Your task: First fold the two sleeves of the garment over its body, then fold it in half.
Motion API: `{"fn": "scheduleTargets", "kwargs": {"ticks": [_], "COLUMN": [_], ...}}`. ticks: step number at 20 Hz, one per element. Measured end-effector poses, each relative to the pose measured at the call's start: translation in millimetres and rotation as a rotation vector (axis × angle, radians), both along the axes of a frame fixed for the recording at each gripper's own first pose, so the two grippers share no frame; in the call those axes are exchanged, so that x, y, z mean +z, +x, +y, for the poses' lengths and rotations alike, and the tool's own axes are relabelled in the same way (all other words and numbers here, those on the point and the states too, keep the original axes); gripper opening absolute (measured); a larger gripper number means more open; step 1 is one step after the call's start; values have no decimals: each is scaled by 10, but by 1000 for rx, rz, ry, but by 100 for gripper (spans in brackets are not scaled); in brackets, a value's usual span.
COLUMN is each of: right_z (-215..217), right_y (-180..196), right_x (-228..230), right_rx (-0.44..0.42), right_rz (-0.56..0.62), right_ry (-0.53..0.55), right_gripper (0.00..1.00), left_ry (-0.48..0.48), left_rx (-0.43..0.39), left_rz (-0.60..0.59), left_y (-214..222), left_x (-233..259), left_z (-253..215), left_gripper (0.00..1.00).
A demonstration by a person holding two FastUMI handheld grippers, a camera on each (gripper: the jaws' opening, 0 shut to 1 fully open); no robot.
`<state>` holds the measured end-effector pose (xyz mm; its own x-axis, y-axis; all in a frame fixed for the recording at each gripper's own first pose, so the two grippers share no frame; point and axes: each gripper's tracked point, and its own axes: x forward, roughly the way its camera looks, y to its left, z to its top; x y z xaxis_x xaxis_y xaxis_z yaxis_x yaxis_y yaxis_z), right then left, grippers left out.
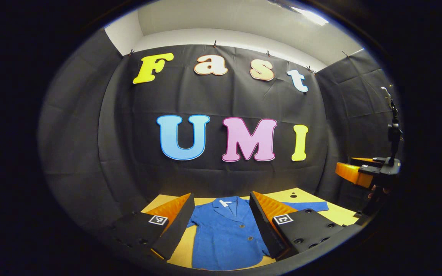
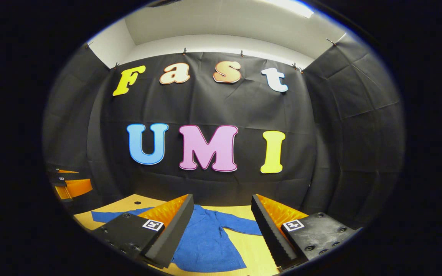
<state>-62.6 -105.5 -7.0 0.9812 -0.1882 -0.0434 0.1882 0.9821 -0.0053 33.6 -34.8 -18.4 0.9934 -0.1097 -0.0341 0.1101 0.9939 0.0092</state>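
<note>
We find the blue knit button-front jacket lying flat and face up on the pale wooden counter, collar toward the booth wall, hem toward us. Both sleeves are spread outward; one sleeve lies clear in the right gripper view, the other sleeve runs away toward the far edge. No fold has been made, so we judge the task at its start.

The left hand-held gripper hangs above the jacket body with its fingers spread wide and nothing between them. The right hand-held gripper is likewise wide apart and empty, held above the garment's side. Neither touches the cloth.

Risks, as we assess them:
- Both tools are held high. A descent aimed at the body rather than a cuff would pinch the wrong panel and drag the whole jacket.
- The knit looks soft and limp; a grip taking only the top layer near a cuff may slip, while one too deep could gather the body beneath.
- Pulling a sleeve across without the torso anchored may slide the garment on the smooth counter and skew the later half fold.
- The far sleeve lies near the counter edge and could slip over it.
</note>
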Motion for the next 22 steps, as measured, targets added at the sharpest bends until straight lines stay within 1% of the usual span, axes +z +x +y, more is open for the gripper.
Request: {"fn": "scheduleTargets", "kwargs": {"ticks": [1, 3, 4, 5, 6, 7, 8, 9, 10, 13, 15, 16, 17, 19, 22], "right_z": [-39, -100, -125, -139, -131, -123, -143, -208, -281, -531, -898, -1099, -1269, -1591, -2278], "right_y": [3, 40, 76, 121, 180, 252, 322, 410, 521, 888, 1133, 1227, 1288, 1310, 1231], "right_x": [-4, -21, -48, -91, -162, -264, -360, -451, -546, -929, -1160, -1285, -1476, -1909, -2475], "right_rx": [-1, 8, 15, 24, 35, 47, 51, 49, 42, 16, -31, -55, -68, -91, -205], "right_rz": [-1, -3, -3, 1, 14, 38, 62, 83, 104, 212, 266, 290, 343, 481, 616], "right_ry": [0, 1, 7, 19, 35, 51, 62, 75, 95, 154, 174, 189, 212, 253, 287], "right_gripper": [96, 96, 92, 92, 99, 96, 96, 92, 96, 95, 96, 96, 96, 96, 97], "left_ry": [-9, -9, -2, 3, 6, 6, 8, 20, 43, 116, 133, 127, 113, 79, 67], "left_rx": [-13, -35, -37, -35, -34, -31, -26, -14, 2, 13, 20, 26, 34, 59, 93], "left_rz": [-8, -15, -19, -20, -17, -14, -11, -9, -15, -26, -8, 4, 16, 43, 69], "left_y": [39, 97, 122, 139, 140, 137, 136, 123, 100, 84, 103, 133, 168, 266, 404], "left_x": [26, 30, 34, 37, 18, 14, 11, 24, 46, 45, -30, -75, -109, -179, -237], "left_z": [-101, -280, -344, -391, -430, -468, -499, -515, -524, -628, -693, -710, -723, -729, -730], "left_gripper": [82, 82, 82, 82, 82, 82, 82, 82, 82, 82, 82, 82, 82, 82, 82]}}
